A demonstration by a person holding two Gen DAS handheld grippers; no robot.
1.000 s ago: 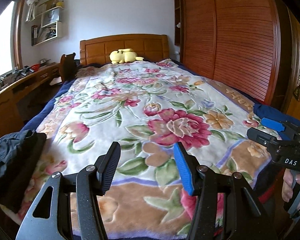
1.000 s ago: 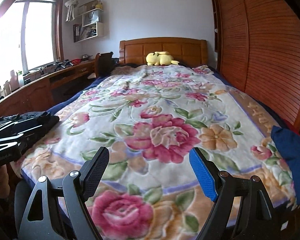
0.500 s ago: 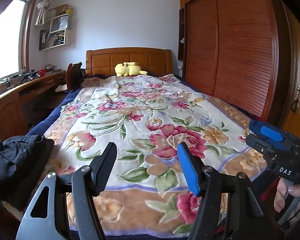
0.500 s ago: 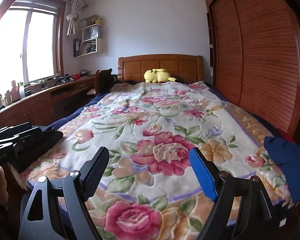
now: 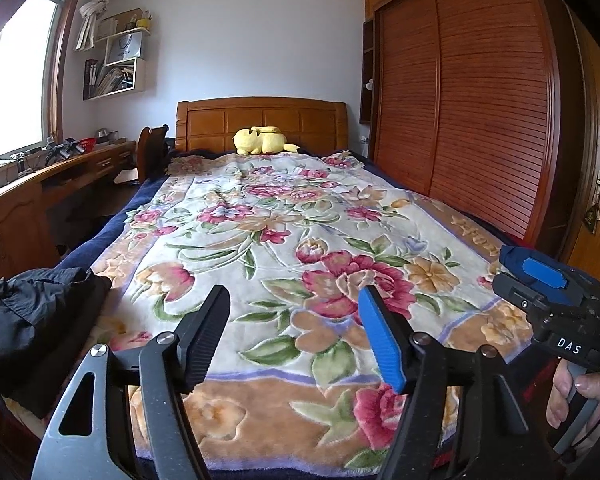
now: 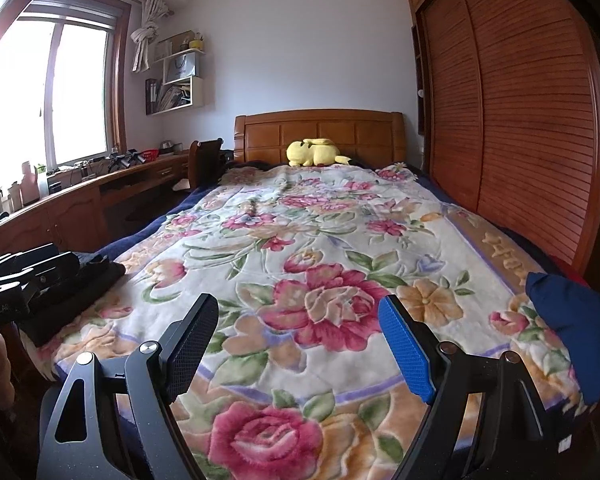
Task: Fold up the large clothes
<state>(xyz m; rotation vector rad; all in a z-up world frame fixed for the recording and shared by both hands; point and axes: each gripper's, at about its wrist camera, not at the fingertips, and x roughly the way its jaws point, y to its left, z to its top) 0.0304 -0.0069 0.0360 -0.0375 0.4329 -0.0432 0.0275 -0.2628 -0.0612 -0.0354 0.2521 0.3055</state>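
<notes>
Black garment (image 5: 32, 320) beside floral blanket (image 5: 284, 248); left hand-held gripper (image 5: 296, 340), right hand-held gripper (image 6: 300, 348) both spread.

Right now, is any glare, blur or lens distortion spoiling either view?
Right wrist view: the window is blown out white and the wardrobe bows from fisheye. Left wrist view: evenly lit, its window overexposed. Both look sharp.

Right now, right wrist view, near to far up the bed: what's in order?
Right gripper → floral blanket → yellow plush toy → wooden headboard → white wall.
</notes>
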